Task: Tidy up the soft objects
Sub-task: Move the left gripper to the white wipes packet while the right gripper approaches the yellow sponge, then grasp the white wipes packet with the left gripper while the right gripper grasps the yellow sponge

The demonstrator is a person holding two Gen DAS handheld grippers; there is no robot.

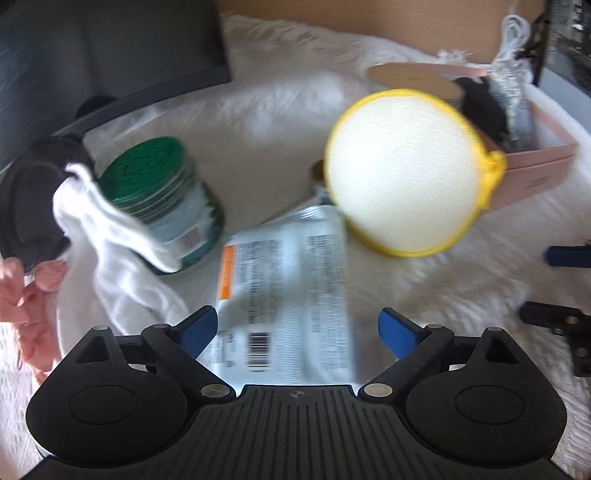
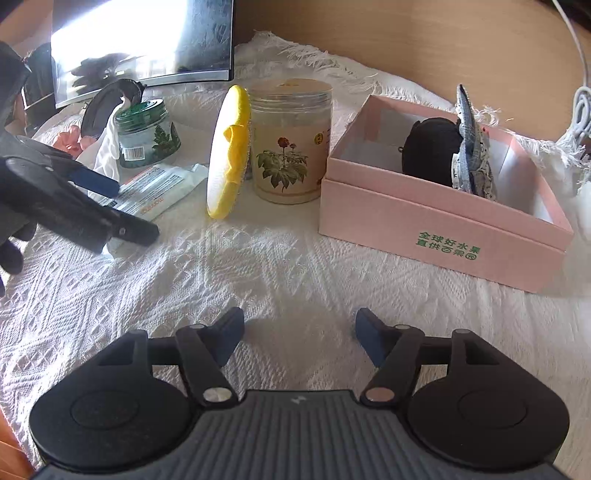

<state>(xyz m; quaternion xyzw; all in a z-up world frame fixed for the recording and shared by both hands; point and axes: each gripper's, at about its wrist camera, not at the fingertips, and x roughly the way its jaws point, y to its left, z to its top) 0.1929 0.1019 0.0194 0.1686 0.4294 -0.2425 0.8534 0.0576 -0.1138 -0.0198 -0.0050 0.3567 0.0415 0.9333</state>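
Observation:
A pink open box (image 2: 439, 218) on the white woven cloth holds a black soft item (image 2: 430, 149) and a grey patterned fabric piece (image 2: 471, 147). A round yellow-rimmed sponge pad (image 2: 225, 155) leans upright against a tall clear jar (image 2: 291, 140); it shows blurred in the left wrist view (image 1: 402, 173). A white cloth (image 1: 110, 221) drapes over a green-lidded jar (image 1: 162, 192). My left gripper (image 1: 297, 328) is open above a flat white packet (image 1: 284, 295). My right gripper (image 2: 299, 334) is open and empty over bare cloth. The left gripper also shows at the left of the right wrist view (image 2: 110, 206).
A monitor (image 2: 144, 40) stands at the back left. A dark round object (image 1: 29, 206) and pink fabric (image 1: 33, 295) lie at the left. A white cable (image 2: 580, 107) lies at the back right. The wooden table edge (image 2: 406, 33) runs behind the cloth.

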